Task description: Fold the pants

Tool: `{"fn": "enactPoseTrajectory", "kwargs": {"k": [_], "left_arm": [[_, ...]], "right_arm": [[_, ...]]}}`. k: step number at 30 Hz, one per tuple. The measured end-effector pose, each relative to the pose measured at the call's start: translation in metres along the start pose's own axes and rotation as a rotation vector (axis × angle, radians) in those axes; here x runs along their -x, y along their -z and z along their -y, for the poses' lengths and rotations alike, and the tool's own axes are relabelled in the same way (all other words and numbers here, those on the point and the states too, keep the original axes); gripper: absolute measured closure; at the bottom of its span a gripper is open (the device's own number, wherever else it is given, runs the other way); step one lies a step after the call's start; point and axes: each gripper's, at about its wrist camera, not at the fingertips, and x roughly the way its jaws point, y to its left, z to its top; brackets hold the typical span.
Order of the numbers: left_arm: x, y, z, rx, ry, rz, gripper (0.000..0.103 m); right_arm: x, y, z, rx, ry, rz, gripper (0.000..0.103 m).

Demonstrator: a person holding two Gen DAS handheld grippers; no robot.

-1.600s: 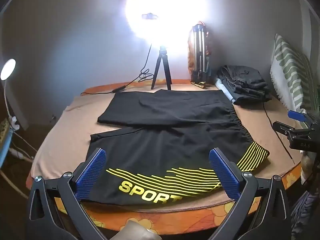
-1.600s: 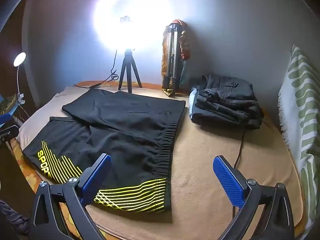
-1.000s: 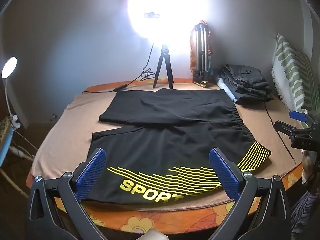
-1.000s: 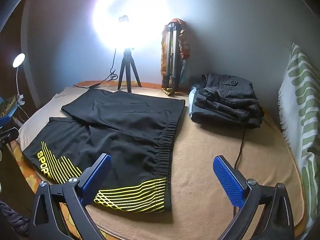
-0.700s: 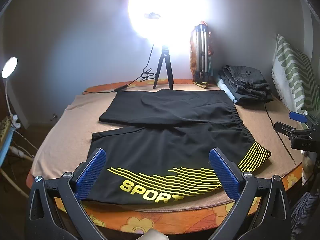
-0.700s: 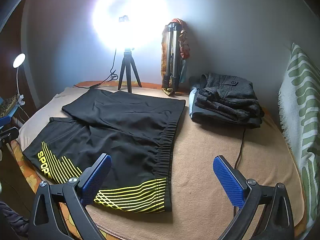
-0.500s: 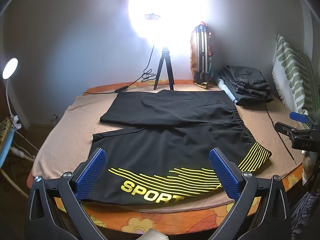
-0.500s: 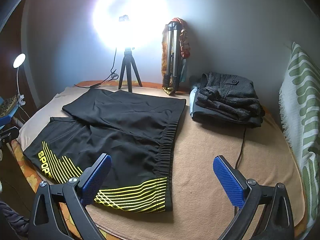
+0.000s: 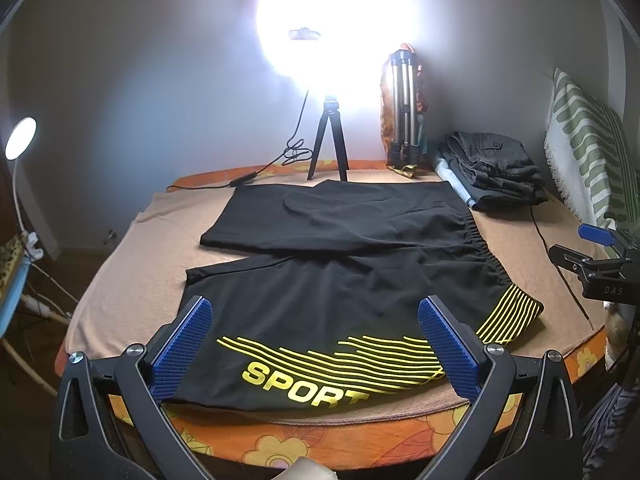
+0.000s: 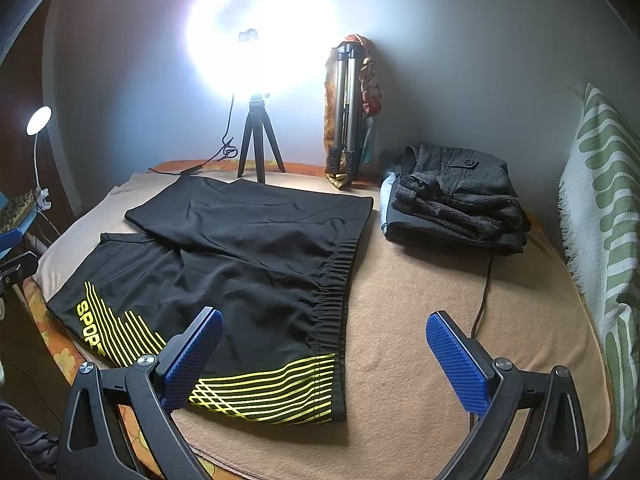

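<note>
Black shorts (image 9: 340, 280) with yellow stripes and the word SPORT lie flat on a tan blanket (image 9: 120, 264), both legs spread, waistband to the right. They also show in the right wrist view (image 10: 256, 264). My left gripper (image 9: 316, 316) is open and empty, held above the near leg hem at the bed's front edge. My right gripper (image 10: 324, 328) is open and empty, above the waistband's near corner. The right gripper also shows at the right edge of the left wrist view (image 9: 592, 256).
A pile of folded dark clothes (image 10: 456, 204) lies at the back right with a cable (image 10: 482, 296) running from it. A ring light on a small tripod (image 10: 258, 148) and a folded tripod (image 10: 346, 116) stand at the back. A striped pillow (image 10: 604, 208) lines the right side.
Both grippers stay open and have barely shifted. The shorts have not moved.
</note>
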Motion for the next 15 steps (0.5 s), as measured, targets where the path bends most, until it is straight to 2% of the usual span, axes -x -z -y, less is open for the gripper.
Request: {"fn": "enactPoseTrajectory", "kwargs": {"k": [15], "left_arm": [[-0.0036,0.001,0.0031,-0.001,-0.002,-0.014,0.0]], "right_arm": [[-0.003,0.0006,-0.0015,-0.003,-0.008,-0.015,0.0]]}}
